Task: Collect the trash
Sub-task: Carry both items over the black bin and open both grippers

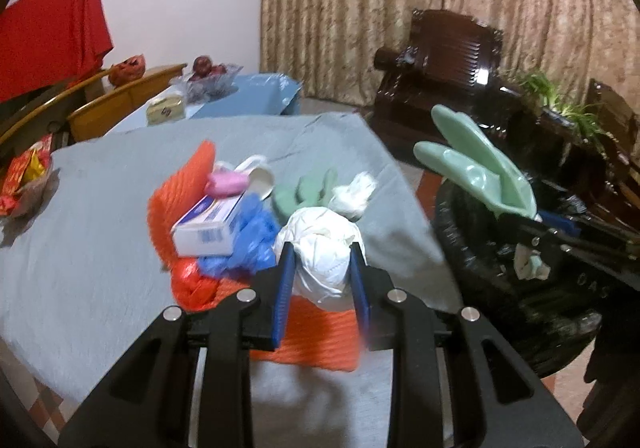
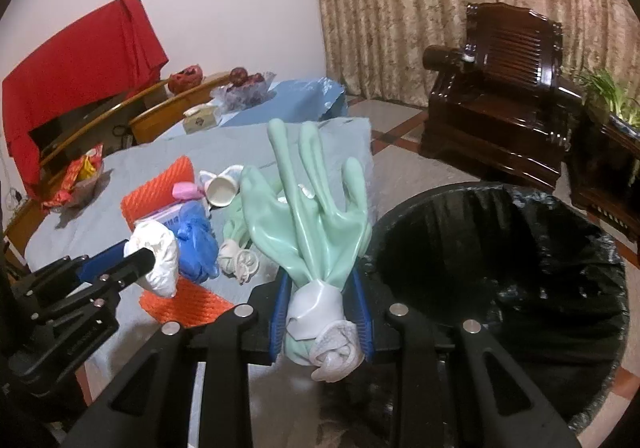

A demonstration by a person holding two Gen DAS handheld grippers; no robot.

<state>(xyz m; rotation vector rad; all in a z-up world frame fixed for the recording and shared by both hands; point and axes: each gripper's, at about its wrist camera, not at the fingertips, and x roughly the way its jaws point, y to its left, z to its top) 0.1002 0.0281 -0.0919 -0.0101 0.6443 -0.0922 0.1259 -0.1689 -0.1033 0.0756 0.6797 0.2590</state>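
My left gripper (image 1: 323,268) is shut on a crumpled white wad (image 1: 320,248), held just above the trash pile on the grey table (image 1: 100,248); it also shows in the right wrist view (image 2: 154,260). My right gripper (image 2: 322,312) is shut on the cuff of a pale green rubber glove (image 2: 316,204), fingers pointing up, beside the black-lined trash bin (image 2: 500,268). On the table lie an orange mesh mat (image 1: 320,340), a white and blue box (image 1: 208,224), a blue glove (image 1: 252,236), a second green glove (image 1: 304,192), a white cup (image 1: 260,176) and a pink item (image 1: 226,184).
The bin (image 1: 520,288) stands off the table's right edge. A dark wooden armchair (image 2: 504,96) and a potted plant (image 2: 608,96) are behind it. Red snack wrappers (image 1: 24,180) lie at the table's left. A blue table with a fruit bowl (image 1: 208,80) stands at the back, by wooden chairs.
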